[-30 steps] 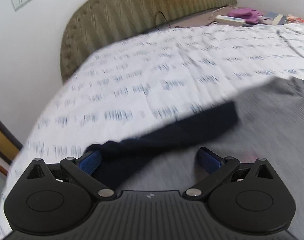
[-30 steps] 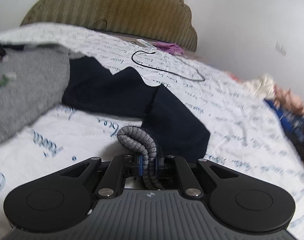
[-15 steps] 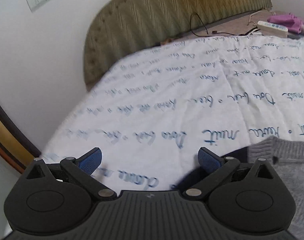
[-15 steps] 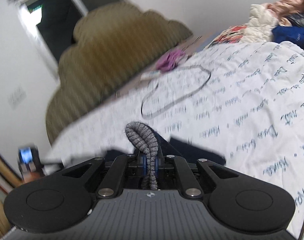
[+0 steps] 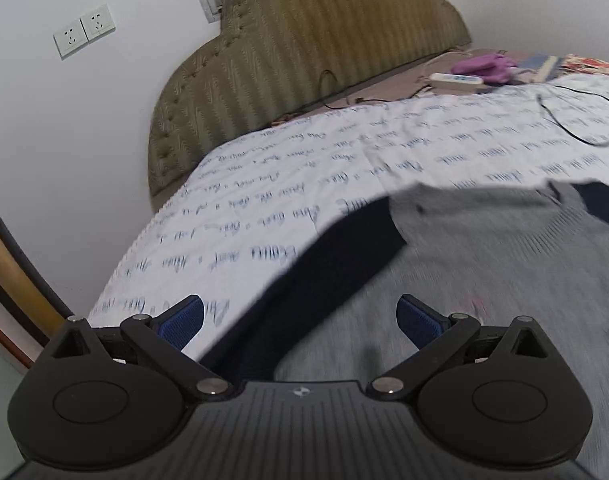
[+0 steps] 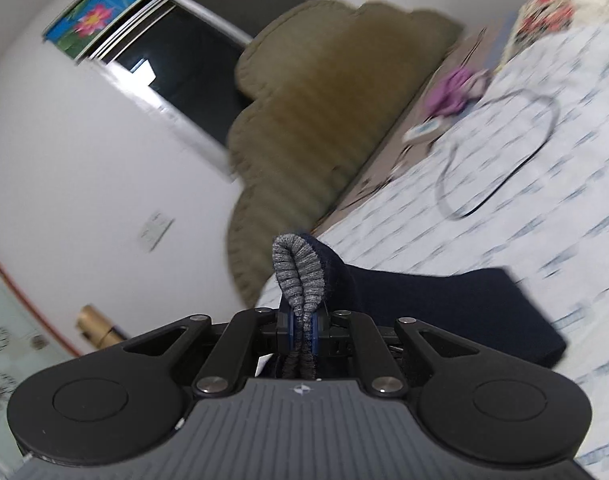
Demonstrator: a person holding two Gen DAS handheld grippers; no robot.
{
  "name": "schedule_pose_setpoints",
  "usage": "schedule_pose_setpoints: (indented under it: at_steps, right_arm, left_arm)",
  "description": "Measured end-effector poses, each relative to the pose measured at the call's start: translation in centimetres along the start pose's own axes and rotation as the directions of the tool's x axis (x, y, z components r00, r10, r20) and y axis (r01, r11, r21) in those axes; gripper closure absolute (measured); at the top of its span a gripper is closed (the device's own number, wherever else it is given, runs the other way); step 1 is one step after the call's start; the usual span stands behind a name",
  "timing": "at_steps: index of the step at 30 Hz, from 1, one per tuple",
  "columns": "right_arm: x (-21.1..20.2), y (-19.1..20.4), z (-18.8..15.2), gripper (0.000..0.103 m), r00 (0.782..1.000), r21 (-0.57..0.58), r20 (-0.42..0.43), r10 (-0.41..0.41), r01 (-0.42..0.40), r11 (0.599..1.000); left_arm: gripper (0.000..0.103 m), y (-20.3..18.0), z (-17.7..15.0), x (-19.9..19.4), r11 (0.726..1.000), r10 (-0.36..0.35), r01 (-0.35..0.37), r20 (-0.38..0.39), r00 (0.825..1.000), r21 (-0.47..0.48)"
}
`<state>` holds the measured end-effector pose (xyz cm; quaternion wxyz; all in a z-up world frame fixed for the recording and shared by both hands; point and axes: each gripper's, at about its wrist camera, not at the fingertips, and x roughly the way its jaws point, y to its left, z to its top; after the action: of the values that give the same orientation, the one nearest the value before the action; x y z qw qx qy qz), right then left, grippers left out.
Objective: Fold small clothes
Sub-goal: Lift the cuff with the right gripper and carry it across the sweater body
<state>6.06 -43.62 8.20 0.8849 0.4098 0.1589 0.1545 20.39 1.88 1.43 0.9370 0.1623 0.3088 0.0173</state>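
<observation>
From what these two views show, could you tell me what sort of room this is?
Most likely a bedroom: a padded olive headboard stands against the wall at the end of a bed under a script-printed sheet, with a grey-and-navy sweater spread on it.

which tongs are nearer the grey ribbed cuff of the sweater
Right. The right tongs are shut on the grey ribbed cuff, which loops up out of them. The left tongs are open over the sweater's grey body, with no cuff in their view.
</observation>
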Motion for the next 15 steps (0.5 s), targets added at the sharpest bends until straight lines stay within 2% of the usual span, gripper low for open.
schedule_pose_setpoints:
  at_steps: [4,10,15]
  right_arm:
    - [3.3,1.6,-1.2,0.091,0.996,0.027,-0.059,0.073,-0.071,0.997]
    - [9.1,3.7,-2.9,0.090,0.979,0.043,-0.138,0.147,-0.143,0.989]
    - [15.1,5.7,-4.2,0.090,0.958,0.064,-0.200,0.207,-0.198,0.978]
  left_arm:
    - [0.000,0.7,-2.9,-2.2,1.000,-0.019,0.019,-0.009,1.000,-0.012]
    - [0.000,1.5,-6.2,-3.1,0.999,0.040,-0.040,-0.042,0.998,0.004]
    - [0.000,2.7,-7.4,-4.5,0.997,0.043,-0.046,-0.050,0.998,-0.056]
